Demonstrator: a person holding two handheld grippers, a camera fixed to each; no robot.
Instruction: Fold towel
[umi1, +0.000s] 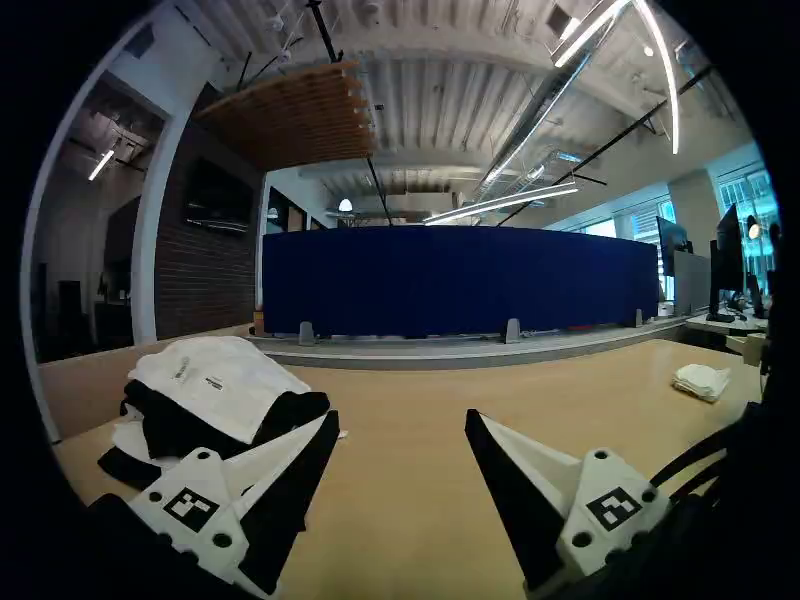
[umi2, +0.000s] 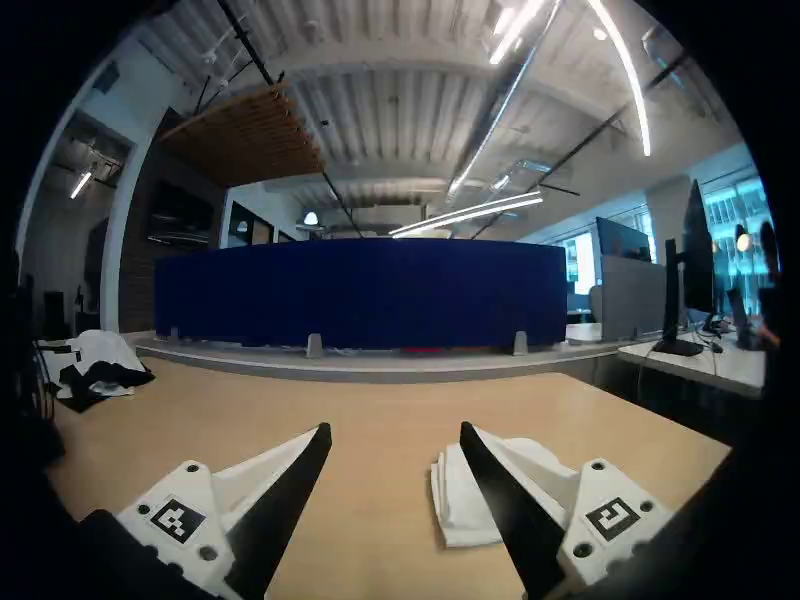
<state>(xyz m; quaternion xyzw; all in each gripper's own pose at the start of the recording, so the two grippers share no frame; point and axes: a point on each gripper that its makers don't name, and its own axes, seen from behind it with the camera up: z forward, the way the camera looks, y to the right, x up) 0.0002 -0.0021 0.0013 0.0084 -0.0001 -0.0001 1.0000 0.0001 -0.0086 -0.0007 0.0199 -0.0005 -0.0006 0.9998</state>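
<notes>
Towel (umi2: 452, 505), a small white cloth one folded into a flat stack, lies on the pale wooden table (umi2: 380, 400) just beside the right-hand finger of the right tongs (umi2: 395, 428); that finger covers the cloth's right part, and whether the two touch cannot be told. The right tongs stand wide apart with bare table between the tips, gripping nothing. In the left gripper view the left tongs (umi1: 401, 415) are likewise spread open and empty above the table, and the towel shows small and far off to the right, its folds too blurred to count. A loose heap of white and black garments (umi1: 215, 390) sits near the left finger, its lower edge hidden behind that finger. A long dark-blue partition screen (umi1: 450, 280) closes off the back of the table, and black monitors (umi1: 728, 262) at the right are cut off by the edge of the view
</notes>
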